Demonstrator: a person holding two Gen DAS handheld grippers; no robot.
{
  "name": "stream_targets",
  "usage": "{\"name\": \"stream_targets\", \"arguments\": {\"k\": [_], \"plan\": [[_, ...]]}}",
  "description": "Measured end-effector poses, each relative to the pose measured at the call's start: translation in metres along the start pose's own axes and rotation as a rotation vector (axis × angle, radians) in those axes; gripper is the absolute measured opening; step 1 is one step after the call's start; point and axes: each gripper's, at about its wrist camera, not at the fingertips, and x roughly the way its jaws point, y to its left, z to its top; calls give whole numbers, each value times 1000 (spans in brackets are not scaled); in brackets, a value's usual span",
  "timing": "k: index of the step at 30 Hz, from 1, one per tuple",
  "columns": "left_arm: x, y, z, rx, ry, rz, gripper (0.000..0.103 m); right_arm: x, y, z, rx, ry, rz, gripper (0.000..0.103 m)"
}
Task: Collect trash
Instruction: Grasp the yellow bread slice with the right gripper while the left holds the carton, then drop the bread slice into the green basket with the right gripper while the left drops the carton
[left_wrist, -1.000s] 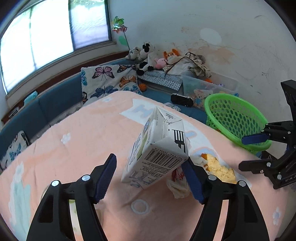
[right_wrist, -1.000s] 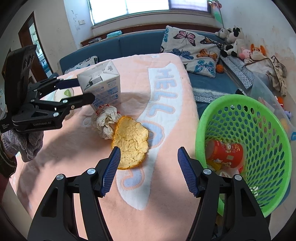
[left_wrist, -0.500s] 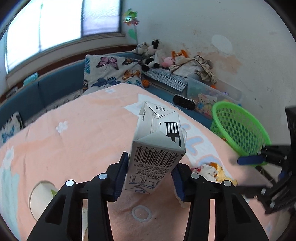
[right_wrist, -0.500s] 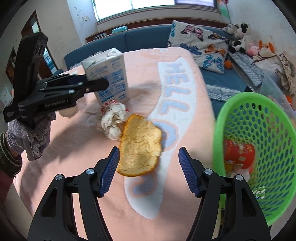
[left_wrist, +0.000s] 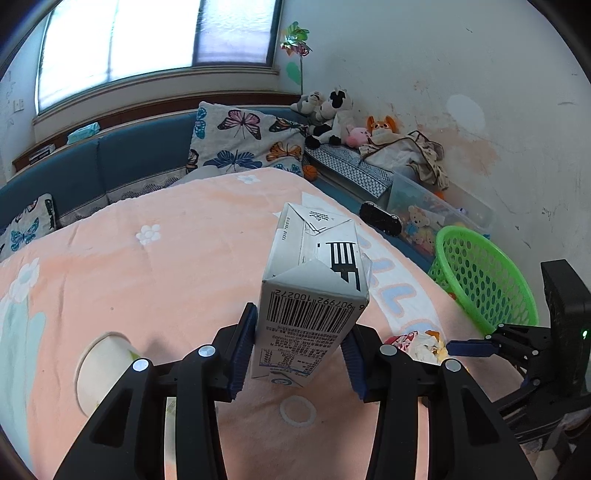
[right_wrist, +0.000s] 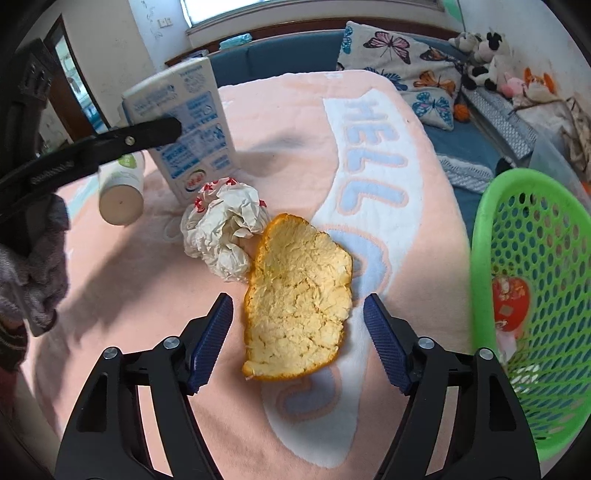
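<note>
A white milk carton (left_wrist: 314, 288) stands on the peach blanket (left_wrist: 147, 280), and my left gripper (left_wrist: 299, 350) is shut on its lower sides, both blue pads pressing it. In the right wrist view the same carton (right_wrist: 195, 122) shows blue print, with a left finger (right_wrist: 147, 133) across it. My right gripper (right_wrist: 297, 306) is open, its pads on either side of a large orange peel (right_wrist: 295, 273) that lies pith-up, not touching it. A crumpled white paper wrapper (right_wrist: 225, 229) lies between the peel and the carton.
A green mesh basket (right_wrist: 487, 229) stands at the blanket's right edge with a red cup (right_wrist: 509, 299) inside. A white cup (right_wrist: 122, 188) lies on its side left of the carton. Beyond are a blue sofa, butterfly cushions (left_wrist: 243, 144) and plush toys.
My left gripper closed from wide open onto the milk carton and rolled level. My right gripper came down closer over the orange peel, still open.
</note>
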Motion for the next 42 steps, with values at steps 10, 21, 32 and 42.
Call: {"name": "stream_targets", "arguments": {"k": [10,21,32,42], "plan": [[-13,1,-1,-25,-13,5,42,-10,-2,-5,-5,-20,9,45],[-36,-9,0,-23,-41,-3,42,-36,1,-19,-9,-54,22,40],[-56,-33,7,-7,-66,-36,43,-78,-34,-26,56,-121,-28,40],[-51,-80,20,21,-73,-97,42,-102,-109,-38,168,-135,-147,41]]}}
